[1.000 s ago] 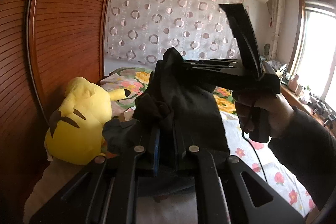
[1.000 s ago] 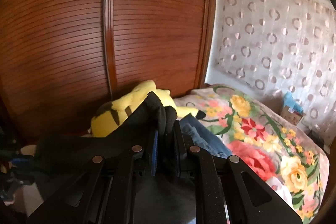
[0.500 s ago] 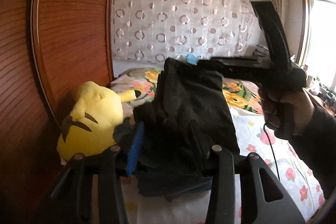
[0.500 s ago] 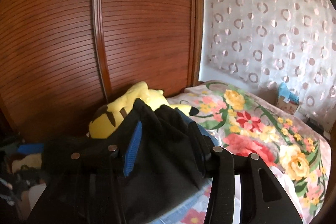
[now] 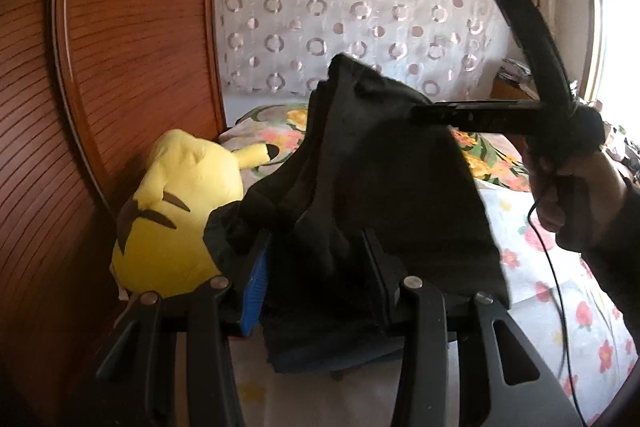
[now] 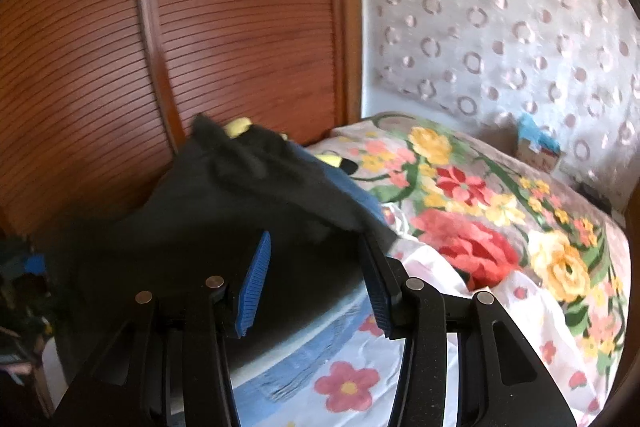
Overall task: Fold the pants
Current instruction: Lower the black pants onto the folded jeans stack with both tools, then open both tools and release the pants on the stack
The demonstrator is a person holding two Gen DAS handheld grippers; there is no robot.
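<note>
Both grippers: we are seeing the left gripper and right gripper with jaws just spread, releasing.
Pants: black pants are dropping, cloth loose between jaws, onto the floral bed.
Reason: we are judging fold being laid down.

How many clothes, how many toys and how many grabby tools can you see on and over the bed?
Black pants: 1
Blue jeans: 1
Yellow plush toy: 1
Tools: 2, the left tool and the right tool, both open with pants cloth between the fingers
Total: 5
</note>
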